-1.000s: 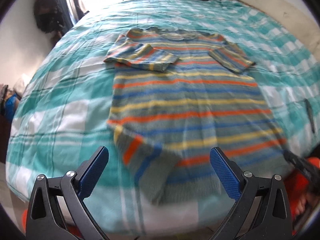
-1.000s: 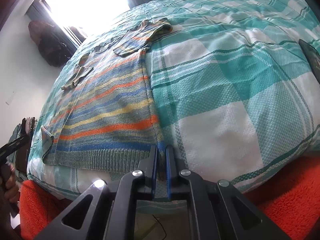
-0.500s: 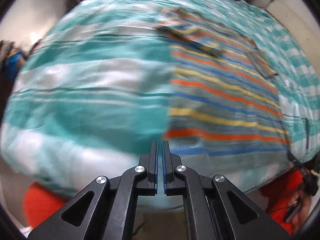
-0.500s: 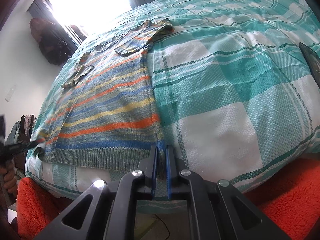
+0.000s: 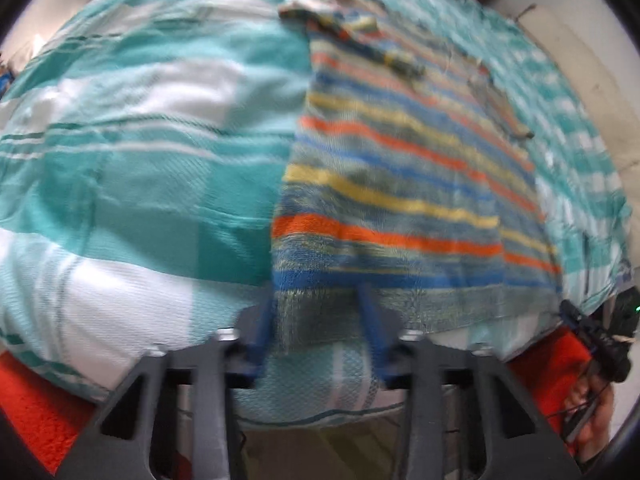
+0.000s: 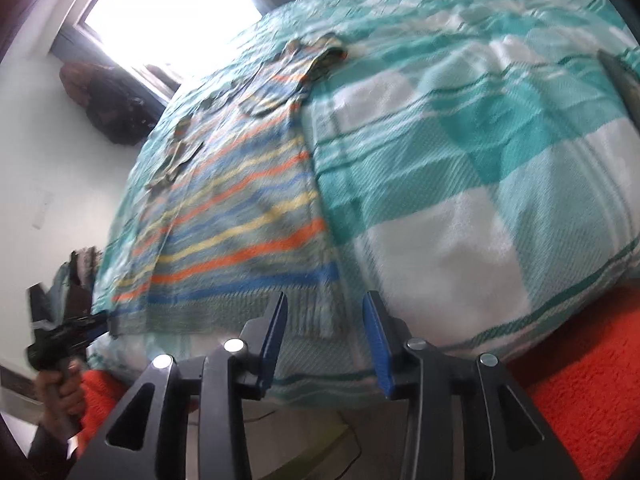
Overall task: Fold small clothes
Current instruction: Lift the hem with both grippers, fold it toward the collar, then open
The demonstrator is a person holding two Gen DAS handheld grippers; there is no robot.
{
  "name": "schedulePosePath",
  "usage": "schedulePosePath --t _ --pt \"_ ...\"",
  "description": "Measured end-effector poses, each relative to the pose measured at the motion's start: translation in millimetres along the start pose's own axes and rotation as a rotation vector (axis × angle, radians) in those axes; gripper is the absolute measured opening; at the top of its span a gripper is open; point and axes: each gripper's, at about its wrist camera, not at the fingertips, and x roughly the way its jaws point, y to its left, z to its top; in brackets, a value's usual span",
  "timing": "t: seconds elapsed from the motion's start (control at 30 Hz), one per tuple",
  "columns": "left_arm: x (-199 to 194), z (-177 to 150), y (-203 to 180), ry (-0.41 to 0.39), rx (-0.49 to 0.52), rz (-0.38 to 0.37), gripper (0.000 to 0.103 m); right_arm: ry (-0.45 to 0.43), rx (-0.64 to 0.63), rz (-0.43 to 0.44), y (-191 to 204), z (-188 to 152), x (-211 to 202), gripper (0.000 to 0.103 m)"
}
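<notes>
Left wrist view first: the striped sweater (image 5: 400, 184) lies flat on the teal-and-white checked bedspread (image 5: 140, 152), collar end far from the camera, ribbed hem right at the near edge of the bed. The left gripper (image 5: 316, 320) sits at the hem's left corner, and its jaws are opening. The blue pads (image 5: 370, 316) stand apart with the corner of the hem between them, and as far as I can tell they aren't pressing on it. Picture's pretty blurry though. Over past the sweater's right corner you can see the right gripper (image 5: 576, 320) edge-on, with a hand (image 5: 592, 412) under it and an orange rug (image 5: 36, 404) below the bed edge.

Right wrist view: same sweater (image 6: 240, 220), seen from its other hem corner. The right gripper (image 6: 324, 312) has its jaws opening too, pads apart, the hem corner lying between them without being pinched. Beyond the sweater's far hem corner, the left gripper (image 6: 96, 324) shows small, held by a hand (image 6: 60, 388). Bright window (image 6: 172, 12) beyond the sweater's collar end, bedspread (image 6: 460, 168) everywhere else.
</notes>
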Motion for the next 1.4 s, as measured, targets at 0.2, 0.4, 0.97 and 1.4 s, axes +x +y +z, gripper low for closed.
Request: schedulePosePath --t 0.2,0.4,0.97,1.4 --pt "-11.1 -0.8 -9.3 -0.041 0.009 0.018 0.004 0.056 -0.065 0.005 9.3 2.3 14.1 0.005" --pt "-37.2 -16.1 -8.1 -0.068 0.053 0.021 0.003 0.038 -0.058 -0.033 9.5 4.8 -11.2 0.004" --pt "-3.2 -29.9 -13.7 -0.033 0.089 0.124 0.003 0.143 -0.021 -0.207 -11.5 2.0 17.8 0.000" --pt "-31.4 -44.5 -0.9 -0.074 0.052 0.252 0.063 -0.019 0.042 -0.271 -23.4 -0.8 -26.7 0.043"
